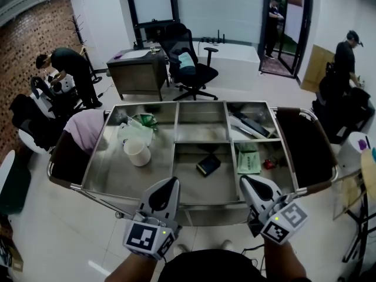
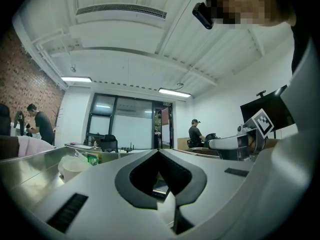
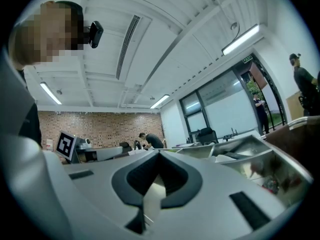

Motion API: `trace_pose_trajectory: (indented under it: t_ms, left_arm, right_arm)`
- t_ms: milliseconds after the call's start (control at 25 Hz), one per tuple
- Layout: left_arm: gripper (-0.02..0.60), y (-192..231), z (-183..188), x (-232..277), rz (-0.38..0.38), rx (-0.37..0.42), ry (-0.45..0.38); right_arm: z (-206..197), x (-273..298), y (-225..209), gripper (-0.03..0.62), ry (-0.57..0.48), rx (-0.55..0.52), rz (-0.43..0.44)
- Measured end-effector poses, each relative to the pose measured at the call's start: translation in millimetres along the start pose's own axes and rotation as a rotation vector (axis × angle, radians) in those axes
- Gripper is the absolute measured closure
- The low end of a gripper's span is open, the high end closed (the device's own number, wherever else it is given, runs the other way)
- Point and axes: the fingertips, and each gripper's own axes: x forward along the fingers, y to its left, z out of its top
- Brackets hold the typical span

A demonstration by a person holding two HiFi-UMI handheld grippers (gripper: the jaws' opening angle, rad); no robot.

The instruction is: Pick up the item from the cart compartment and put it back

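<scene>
**Grippers hanging shut at the cart's near edge**

Both are hovering just above the near rim, side by side. The left gripper (image 1: 170, 184) is keeping its two grey jaws pressed together at the tips with nothing between them, and the right gripper (image 1: 247, 181) is doing the same, closed and empty.

Beyond them, the small dark flat case (image 1: 208, 164) is lying askew on the floor of the middle front compartment of the stainless-steel compartment cart (image 1: 175, 128), well apart from both grippers. To its right, a green paper packet (image 1: 248, 160) and a small red object (image 1: 269, 164) are sitting in the right front compartment, and long dark tools (image 1: 251, 126) are resting in the compartment behind. In the wide left compartment a white plastic cup (image 1: 137, 153) is standing upright near a crumpled clear bag (image 1: 138, 126) with something green inside. A pink cloth (image 1: 82, 128) is draping over the cart's left end.

Farther off, a black office chair (image 1: 189, 63) is standing beside a dark wooden desk (image 1: 138, 70), and a person in dark clothes (image 1: 69, 63) is bending over near the brick wall.
</scene>
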Motion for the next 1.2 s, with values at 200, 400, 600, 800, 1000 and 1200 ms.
trace_pose_trajectory:
  t_ms: [200,400,600,800,1000,1200]
  left_arm:
    - [0.581,9.3,-10.5,-5.0,0.026,-0.030,0.028]
    - [0.581,9.0,-8.9,-2.3,0.019,-0.024,0.021]
    - [0.581,8.0,-8.9,-1.6,0.018,-0.021,0.026]
    - [0.581,8.9,-9.5,0.0,0.022,-0.020,0.030]
    - [0.581,8.2,-8.4,1.6,0.019,-0.020,0.032]
    - [0.581,7.0,-5.1,4.0,0.017,-0.019,0.017]
  right_arm:
    - [-2.0,2.4,-0.9,0.582,0.004,-0.014,-0.008]
    - [-3.7,4.1,0.1,0.582,0.018,-0.045,-0.020]
    - [-0.5,1.7,-0.3,0.582,0.006,-0.038,-0.030]
    - [-1.4,1.0,-3.2,0.582,0.002,-0.030,-0.037]
    - [-2.5,0.8,-4.2,0.582,0.003,-0.024,-0.038]
    - [-0.6,-0.8,-7.1,0.582,0.000,-0.024,-0.042]
